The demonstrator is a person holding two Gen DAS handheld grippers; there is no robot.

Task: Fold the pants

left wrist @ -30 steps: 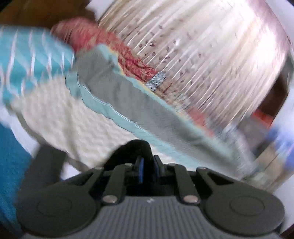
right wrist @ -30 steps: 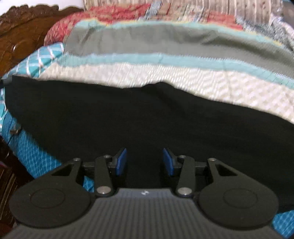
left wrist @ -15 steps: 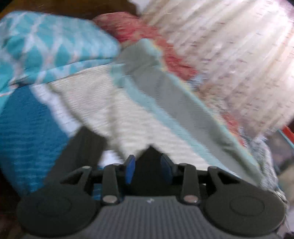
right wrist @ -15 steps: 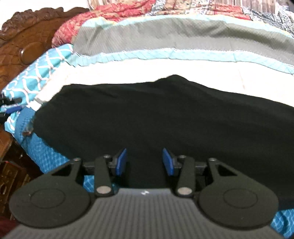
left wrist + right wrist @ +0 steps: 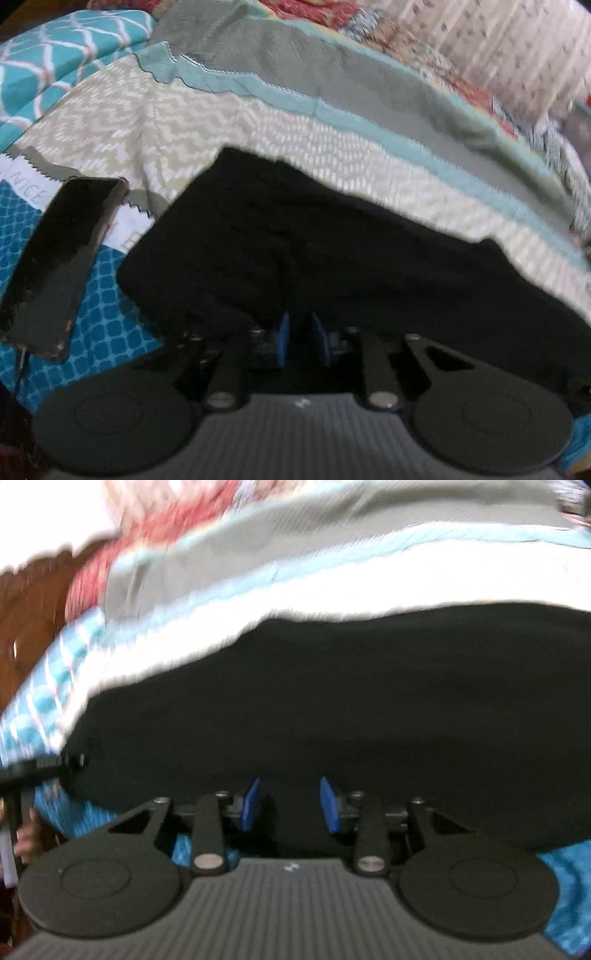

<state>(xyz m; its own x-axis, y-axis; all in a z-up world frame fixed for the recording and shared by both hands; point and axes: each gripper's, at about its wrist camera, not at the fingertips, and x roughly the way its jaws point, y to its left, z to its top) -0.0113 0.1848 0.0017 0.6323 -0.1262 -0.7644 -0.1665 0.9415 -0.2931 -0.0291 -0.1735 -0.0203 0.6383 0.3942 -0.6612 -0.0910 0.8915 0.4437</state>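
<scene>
Approaching: black soft-fabric pants (image 5: 332,258) are being closed in on from the near edge by both grippers, as judged from the two wrist views.
Pants, place: spread flat on the patchwork bed cover (image 5: 229,122), long axis lying 9 to 3 o'clock across both views.
Left gripper (image 5: 299,338): blue pads stand narrowly apart, having just been closing; dark cloth lies at 12 o'clock right behind them, but whether any is pinched cannot be told.
Right gripper (image 5: 290,805): jaws are spread wider, having just been closing a little; only cloth beneath, nothing pinched.
Key relation: the pants' near hem lies at 12 o'clock of both grippers; the left seems nearer the rounded end at 9 o'clock.
Bystander: a dark flat phone-like slab (image 5: 59,266) lies at 9 o'clock, just beside the pants.
Blur: right view is smeared.
</scene>
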